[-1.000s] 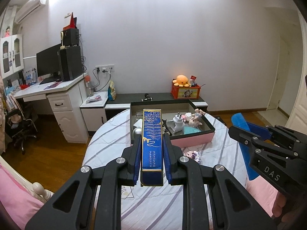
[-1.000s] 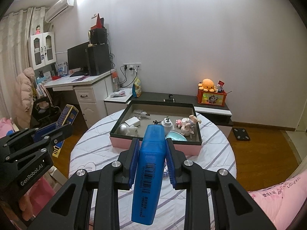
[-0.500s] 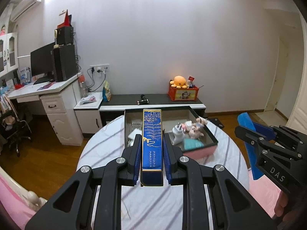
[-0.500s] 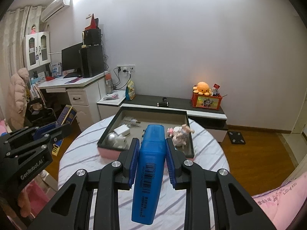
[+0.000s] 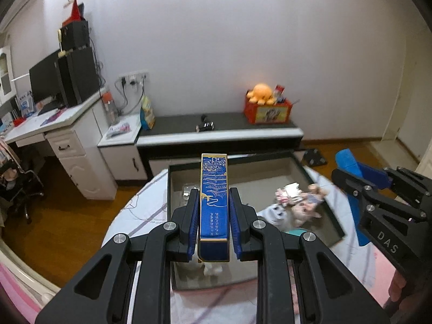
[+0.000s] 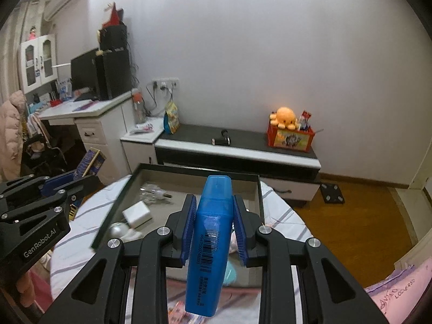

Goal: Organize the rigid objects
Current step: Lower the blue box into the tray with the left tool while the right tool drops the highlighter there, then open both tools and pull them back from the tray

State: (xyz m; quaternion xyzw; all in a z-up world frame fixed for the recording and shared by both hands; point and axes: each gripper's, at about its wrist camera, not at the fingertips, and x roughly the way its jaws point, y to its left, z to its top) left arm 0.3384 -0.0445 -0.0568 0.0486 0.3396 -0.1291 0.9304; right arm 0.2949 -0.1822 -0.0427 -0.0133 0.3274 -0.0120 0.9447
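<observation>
My left gripper (image 5: 213, 202) is shut on a long dark-blue box with gold print (image 5: 213, 194), held over the near left part of the dark-rimmed storage box (image 5: 168, 189). My right gripper (image 6: 212, 210) is shut on a blue plastic case with a barcode (image 6: 209, 243), held above the same storage box (image 6: 129, 181). Each gripper shows at the edge of the other's view: the right gripper (image 5: 378, 197) and the left gripper (image 6: 48, 189). Inside the storage box lie a white adapter (image 6: 137, 213), a silver ball (image 6: 117, 229), a small figurine (image 5: 307, 208) and other trinkets.
The storage box rests on a round striped table (image 5: 140, 208). Behind it run a low dark cabinet (image 5: 216, 127) with an orange plush (image 5: 260, 93) on a red box, and a white desk (image 5: 54, 124) with a monitor. Pink bedding (image 6: 399, 294) lies at the right.
Both grippers have moved forward toward the wall, each still holding its object. The storage box, which lay ahead of them, now sits right beneath the fingers.
</observation>
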